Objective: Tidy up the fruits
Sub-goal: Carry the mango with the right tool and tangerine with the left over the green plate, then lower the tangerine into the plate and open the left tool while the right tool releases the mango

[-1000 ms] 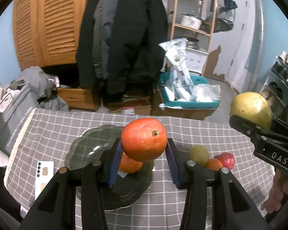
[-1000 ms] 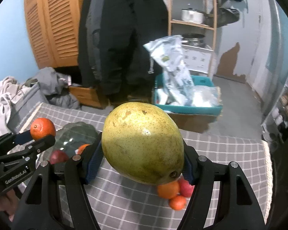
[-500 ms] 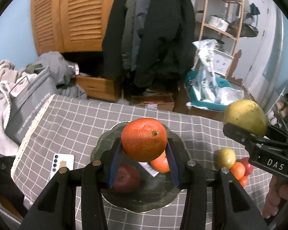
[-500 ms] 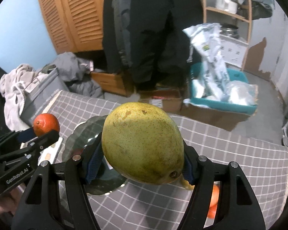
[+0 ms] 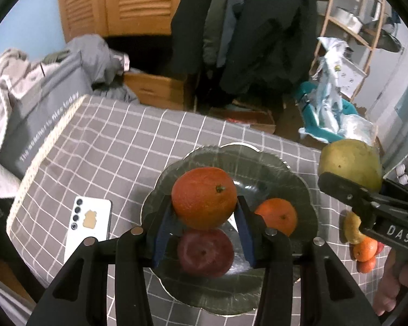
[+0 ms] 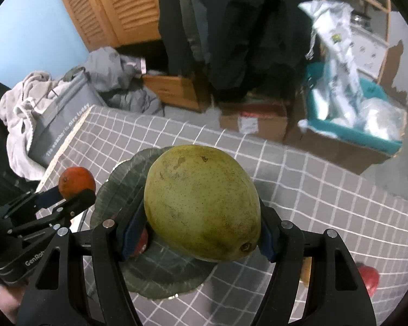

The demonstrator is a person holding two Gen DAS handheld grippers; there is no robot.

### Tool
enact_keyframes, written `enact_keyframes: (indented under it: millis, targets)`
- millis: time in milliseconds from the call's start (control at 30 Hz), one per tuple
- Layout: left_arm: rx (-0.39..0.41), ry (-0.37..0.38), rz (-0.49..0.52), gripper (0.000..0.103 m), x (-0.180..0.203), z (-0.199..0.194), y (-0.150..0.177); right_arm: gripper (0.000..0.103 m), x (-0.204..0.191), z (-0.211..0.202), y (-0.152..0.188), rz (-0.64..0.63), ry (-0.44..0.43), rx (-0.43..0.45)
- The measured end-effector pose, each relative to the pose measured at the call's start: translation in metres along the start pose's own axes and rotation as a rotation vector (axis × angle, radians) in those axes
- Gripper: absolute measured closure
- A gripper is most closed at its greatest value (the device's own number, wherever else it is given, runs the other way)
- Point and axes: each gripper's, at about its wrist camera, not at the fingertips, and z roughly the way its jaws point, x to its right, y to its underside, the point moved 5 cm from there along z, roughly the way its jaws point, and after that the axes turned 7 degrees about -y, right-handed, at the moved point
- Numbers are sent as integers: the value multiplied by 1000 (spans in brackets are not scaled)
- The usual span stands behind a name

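While the left gripper [image 5: 204, 217] clamps the orange [image 5: 204, 197] above the plate [image 5: 299, 179] and the right gripper [image 6: 201, 233] clamps the pear [image 6: 201, 203] just beside it, both round, firm, slick-skinned fruits likely handle best gripped across their widest girth, the pear judged heavier.

Both wrist views angled down, sharing plate [image 5: 299, 190].

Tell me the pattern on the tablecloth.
The tablecloth is grey with a grid of thin white lines, clearest in the left wrist view.
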Motion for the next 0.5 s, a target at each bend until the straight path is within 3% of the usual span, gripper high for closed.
enact_keyframes:
  millis: [500]
  targets:
    - [-102,-7,-68,57,-14,47,11,33,-4,56,3,-20,-30,-116]
